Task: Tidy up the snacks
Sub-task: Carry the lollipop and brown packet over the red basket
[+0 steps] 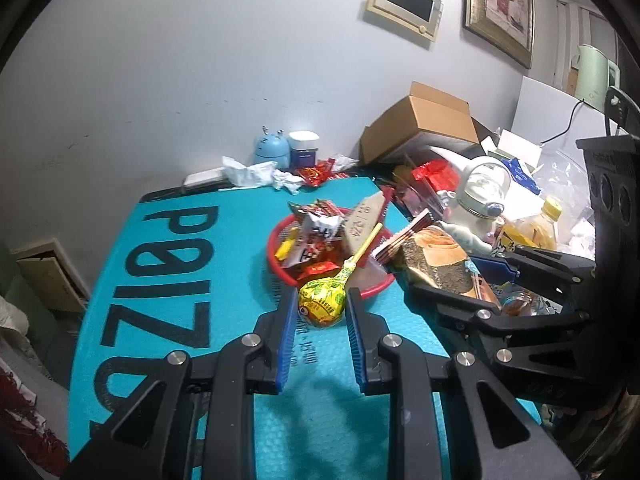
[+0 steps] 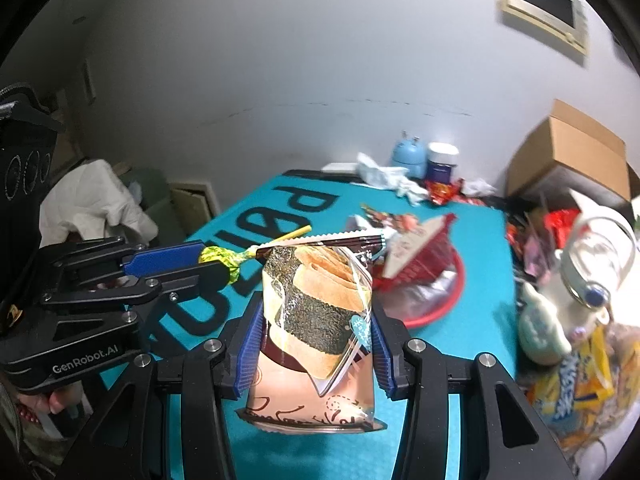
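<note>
My left gripper (image 1: 322, 306) is shut on a yellow-green wrapped lollipop (image 1: 322, 302), its yellow stick pointing toward the red basket (image 1: 376, 286). The basket holds several red and white snack packets. My right gripper (image 2: 316, 328) is shut on a seaweed roll snack bag (image 2: 316, 312), held upright above the teal mat (image 2: 480, 240). In the left wrist view the right gripper (image 1: 460, 280) holds the bag (image 1: 436, 260) just right of the basket. In the right wrist view the left gripper (image 2: 212, 264) holds the lollipop (image 2: 220, 262) at left, and the basket (image 2: 432, 296) lies beyond the bag.
A cluttered pile at the right holds a white kettle-like bottle (image 1: 482, 196), yellow packets (image 2: 580, 380) and a cardboard box (image 1: 424, 120). A blue figure (image 1: 272, 148), a jar (image 1: 304, 148) and crumpled wrappers (image 1: 256, 172) sit at the mat's far edge by the wall.
</note>
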`<control>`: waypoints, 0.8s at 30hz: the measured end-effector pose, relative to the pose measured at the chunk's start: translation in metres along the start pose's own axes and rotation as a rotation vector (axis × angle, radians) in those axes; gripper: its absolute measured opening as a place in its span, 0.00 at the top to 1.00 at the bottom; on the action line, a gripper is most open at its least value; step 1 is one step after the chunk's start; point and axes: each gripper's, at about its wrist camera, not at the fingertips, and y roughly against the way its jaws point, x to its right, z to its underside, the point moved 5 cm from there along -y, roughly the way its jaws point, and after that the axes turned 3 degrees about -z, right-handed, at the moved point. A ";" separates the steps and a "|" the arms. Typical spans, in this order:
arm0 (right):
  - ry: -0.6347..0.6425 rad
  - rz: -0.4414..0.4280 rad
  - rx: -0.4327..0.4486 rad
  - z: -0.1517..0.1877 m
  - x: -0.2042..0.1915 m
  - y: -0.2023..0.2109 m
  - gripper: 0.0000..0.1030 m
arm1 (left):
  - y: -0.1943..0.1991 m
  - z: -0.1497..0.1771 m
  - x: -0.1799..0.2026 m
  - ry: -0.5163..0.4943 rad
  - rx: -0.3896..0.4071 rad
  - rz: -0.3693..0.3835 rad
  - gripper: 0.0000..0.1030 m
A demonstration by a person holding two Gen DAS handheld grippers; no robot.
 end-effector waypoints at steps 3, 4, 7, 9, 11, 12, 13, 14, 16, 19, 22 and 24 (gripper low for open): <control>-0.017 0.019 0.000 0.001 0.010 0.001 0.55 | -0.009 -0.002 0.005 0.004 -0.009 0.017 0.77; -0.024 0.024 -0.001 0.001 0.013 0.001 0.55 | -0.013 -0.004 0.007 0.006 -0.013 0.023 0.77; -0.036 0.037 -0.003 0.000 0.023 0.000 0.55 | -0.026 -0.008 0.009 0.013 -0.022 0.032 0.77; -0.046 0.047 0.000 -0.003 0.031 -0.002 0.55 | -0.034 -0.011 0.010 0.017 -0.030 0.037 0.77; -0.056 0.057 0.002 -0.006 0.037 -0.004 0.55 | -0.043 -0.014 0.010 0.016 -0.035 0.037 0.77; -0.059 0.062 0.002 -0.007 0.040 -0.006 0.55 | -0.048 -0.017 0.010 0.014 -0.039 0.037 0.77; -0.062 0.065 0.002 -0.009 0.043 -0.008 0.55 | -0.052 -0.018 0.011 0.012 -0.040 0.037 0.77; -0.064 0.068 0.001 -0.010 0.046 -0.010 0.55 | -0.056 -0.020 0.011 0.008 -0.043 0.038 0.77; -0.070 0.073 -0.004 -0.012 0.053 -0.015 0.55 | -0.066 -0.024 0.013 -0.005 -0.049 0.047 0.77; -0.078 0.074 -0.011 -0.014 0.063 -0.024 0.55 | -0.083 -0.027 0.014 -0.012 -0.073 0.062 0.77; -0.094 0.068 -0.024 -0.014 0.072 -0.033 0.54 | -0.098 -0.029 0.014 -0.011 -0.096 0.078 0.77; -0.104 0.066 -0.033 -0.013 0.078 -0.040 0.54 | -0.109 -0.029 0.016 -0.013 -0.109 0.091 0.77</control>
